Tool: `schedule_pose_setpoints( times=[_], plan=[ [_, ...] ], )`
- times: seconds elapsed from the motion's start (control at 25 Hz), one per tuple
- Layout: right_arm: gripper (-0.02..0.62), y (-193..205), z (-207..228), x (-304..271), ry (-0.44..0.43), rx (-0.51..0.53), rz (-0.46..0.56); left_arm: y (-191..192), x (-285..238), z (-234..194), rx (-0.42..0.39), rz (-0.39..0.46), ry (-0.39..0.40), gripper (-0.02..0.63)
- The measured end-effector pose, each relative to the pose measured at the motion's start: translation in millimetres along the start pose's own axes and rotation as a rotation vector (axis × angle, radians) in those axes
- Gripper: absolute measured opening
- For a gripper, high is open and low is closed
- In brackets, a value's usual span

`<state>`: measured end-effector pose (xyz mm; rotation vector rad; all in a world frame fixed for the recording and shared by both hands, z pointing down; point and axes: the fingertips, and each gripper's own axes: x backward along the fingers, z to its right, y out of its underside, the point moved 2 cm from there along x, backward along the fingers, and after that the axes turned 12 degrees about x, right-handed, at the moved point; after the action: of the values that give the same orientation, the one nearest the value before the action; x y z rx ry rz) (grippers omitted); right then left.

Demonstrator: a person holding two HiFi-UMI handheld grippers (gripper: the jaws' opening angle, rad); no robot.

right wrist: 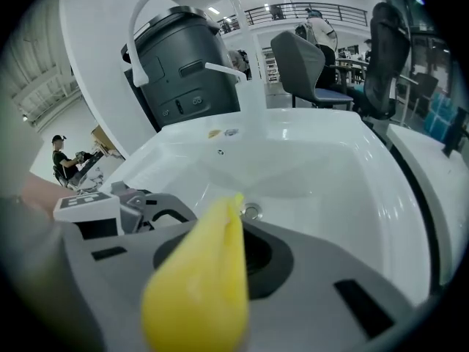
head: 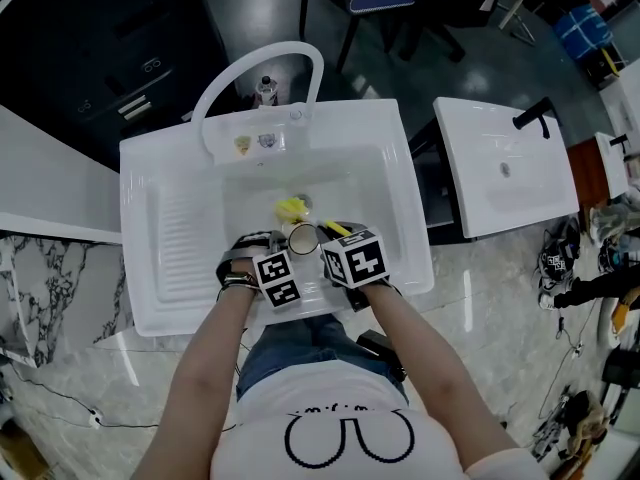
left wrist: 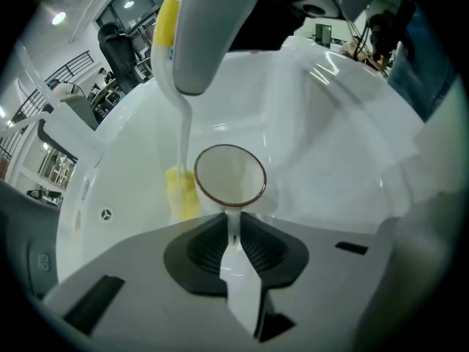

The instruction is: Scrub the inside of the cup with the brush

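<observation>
cup (left wrist: 229, 174) handle pinched in left hand-held gripper (left wrist: 233, 226); brush (left wrist: 182, 195) beside cup

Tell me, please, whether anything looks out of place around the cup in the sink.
One thing stands out: the yellow head of the brush hangs beside the cup, outside its rim, though the job is to scrub the inside. Nothing looks spilled or damaged in the sink.
</observation>
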<state>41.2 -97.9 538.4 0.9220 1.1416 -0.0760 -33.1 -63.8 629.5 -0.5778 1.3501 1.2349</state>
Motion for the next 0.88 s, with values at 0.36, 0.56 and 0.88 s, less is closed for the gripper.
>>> schedule_pose_setpoints(
  times=[0.36,0.56,0.88],
  plan=[
    [0.035,-8.4,-8.0,24.9,-0.014,0.062,0.018,1.2,0.6,0.0,0.006,0.002,-0.002,0.064],
    [0.035,-6.7,-18.1,65.7,-0.028,0.194,0.024,0.9,-0.3,-1.0,0.003,0.007,-0.002,0.064],
    [0.035,-9.2,-33.0,68.4,-0.012,0.320,-0.016,-5.8,1.2,-3.6,-0.020,0.022,-0.041,0.064]
  ],
)
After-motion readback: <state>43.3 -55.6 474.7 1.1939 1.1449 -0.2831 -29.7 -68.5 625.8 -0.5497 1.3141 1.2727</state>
